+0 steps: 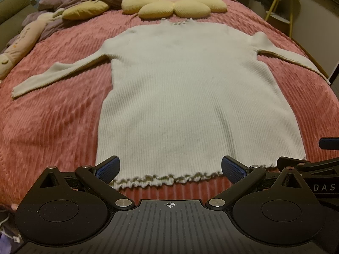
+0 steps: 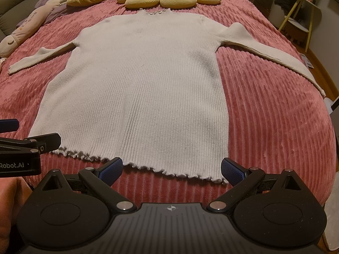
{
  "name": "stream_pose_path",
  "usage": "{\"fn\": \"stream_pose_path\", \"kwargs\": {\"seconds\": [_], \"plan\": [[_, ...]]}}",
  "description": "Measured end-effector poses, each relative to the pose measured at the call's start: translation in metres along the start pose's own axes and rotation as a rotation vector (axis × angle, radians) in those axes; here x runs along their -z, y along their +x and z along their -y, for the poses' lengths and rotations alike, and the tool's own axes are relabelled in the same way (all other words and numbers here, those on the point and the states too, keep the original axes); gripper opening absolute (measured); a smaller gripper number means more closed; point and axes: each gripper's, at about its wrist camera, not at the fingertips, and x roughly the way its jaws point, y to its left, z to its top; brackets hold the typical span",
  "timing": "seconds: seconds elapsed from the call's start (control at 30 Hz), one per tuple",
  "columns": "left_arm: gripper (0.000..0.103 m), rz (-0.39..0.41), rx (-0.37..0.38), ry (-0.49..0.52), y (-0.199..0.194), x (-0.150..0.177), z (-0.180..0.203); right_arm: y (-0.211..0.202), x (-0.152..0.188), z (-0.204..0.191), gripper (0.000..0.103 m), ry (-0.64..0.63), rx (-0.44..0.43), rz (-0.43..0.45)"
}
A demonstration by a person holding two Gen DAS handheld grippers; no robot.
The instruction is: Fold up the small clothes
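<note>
Cream ribbed sweater (image 1: 190, 97) lies flat, sleeves spread, on the pink bed (image 1: 53, 127). Left gripper (image 1: 170, 169) and right gripper (image 2: 171, 169) hover at its ruffled hem (image 2: 135, 165), jaws open and empty. Best to pinch both hem corners evenly, keeping the knit unstretched.

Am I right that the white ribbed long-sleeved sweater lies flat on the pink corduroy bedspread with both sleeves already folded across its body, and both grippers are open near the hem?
Not quite: on the white ribbed long-sleeved sweater, both sleeves are spread outwards on the pink corduroy bedspread, not folded, as the right wrist view shows. The rest holds: left gripper and right gripper are open near the hem.
</note>
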Motion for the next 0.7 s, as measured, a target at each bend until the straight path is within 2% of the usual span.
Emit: {"fn": "stream_pose_path", "kwargs": {"seconds": [0.7], "plan": [[0.103, -0.017, -0.001, 0.000, 0.0013, -0.0020, 0.0024, -0.0003, -0.0026, 0.0007, 0.099, -0.001, 0.001, -0.002]]}}
